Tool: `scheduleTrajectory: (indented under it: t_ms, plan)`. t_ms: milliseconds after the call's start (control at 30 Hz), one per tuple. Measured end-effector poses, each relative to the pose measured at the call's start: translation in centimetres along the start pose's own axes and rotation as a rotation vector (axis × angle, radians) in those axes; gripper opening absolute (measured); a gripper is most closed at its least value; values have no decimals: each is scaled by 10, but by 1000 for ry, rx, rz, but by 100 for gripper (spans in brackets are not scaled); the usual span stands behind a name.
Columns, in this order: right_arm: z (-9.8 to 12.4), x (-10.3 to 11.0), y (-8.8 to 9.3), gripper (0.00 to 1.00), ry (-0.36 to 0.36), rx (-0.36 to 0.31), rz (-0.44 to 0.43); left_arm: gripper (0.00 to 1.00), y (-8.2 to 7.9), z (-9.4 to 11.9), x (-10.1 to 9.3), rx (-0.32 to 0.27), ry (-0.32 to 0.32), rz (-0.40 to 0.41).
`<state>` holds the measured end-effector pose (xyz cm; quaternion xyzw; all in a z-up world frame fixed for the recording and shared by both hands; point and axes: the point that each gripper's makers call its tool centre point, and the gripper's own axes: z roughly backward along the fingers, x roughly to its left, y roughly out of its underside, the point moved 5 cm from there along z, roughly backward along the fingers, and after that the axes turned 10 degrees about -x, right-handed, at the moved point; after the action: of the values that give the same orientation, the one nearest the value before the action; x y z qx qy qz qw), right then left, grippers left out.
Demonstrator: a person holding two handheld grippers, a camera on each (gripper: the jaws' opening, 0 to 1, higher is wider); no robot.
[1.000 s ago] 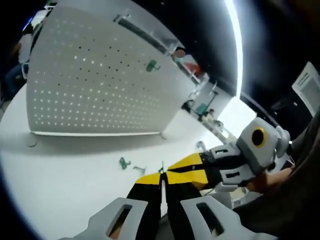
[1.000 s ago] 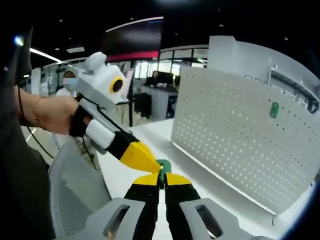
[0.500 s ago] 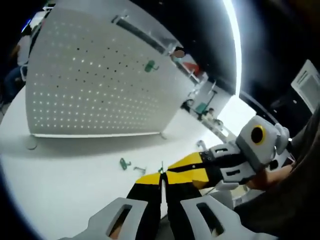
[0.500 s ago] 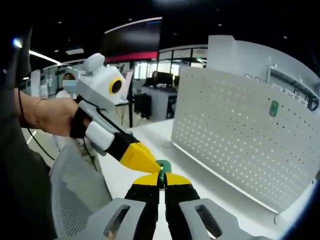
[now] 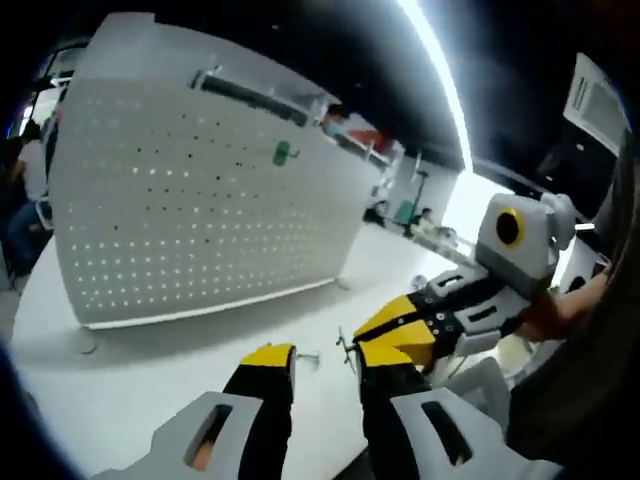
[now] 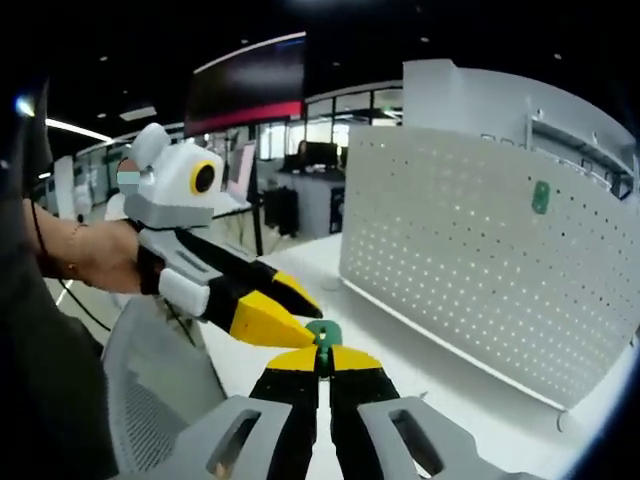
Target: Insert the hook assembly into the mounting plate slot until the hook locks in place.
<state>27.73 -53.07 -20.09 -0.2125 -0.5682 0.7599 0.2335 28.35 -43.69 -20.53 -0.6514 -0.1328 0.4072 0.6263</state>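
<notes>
Right fingers pinch the hook, left fingers spread

Right gripper point(image 6: 322, 365) has its fingers closed on the green hook assembly point(image 6: 323, 334) above the white tabletop point(image 5: 120, 385). Left gripper point(image 5: 325, 360) fingers stand apart, empty, just beside it. The perforated mounting plate point(image 6: 470, 270) stands upright on the tabletop, a green hook point(image 5: 282, 152) already hung high on it, in an office

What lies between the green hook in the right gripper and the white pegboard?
In the right gripper view, only bare white table lies between the green hook in the right gripper and the pegboard.
</notes>
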Motion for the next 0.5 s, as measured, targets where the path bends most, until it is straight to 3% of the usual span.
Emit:
scheduleTrajectory:
  t_ms: [100, 333, 500]
  plan:
    - [1, -4, -1, 0, 8, -11, -36, 46, -1, 0, 0, 1, 0, -17]
    - [2, -4, 0, 0, 16, -10, -36, 51, -1, 0, -2, 3, 2, -35]
    - [2, -6, 0, 0, 24, -14, -36, 64, 0, 1, -1, 1, -12, -42]
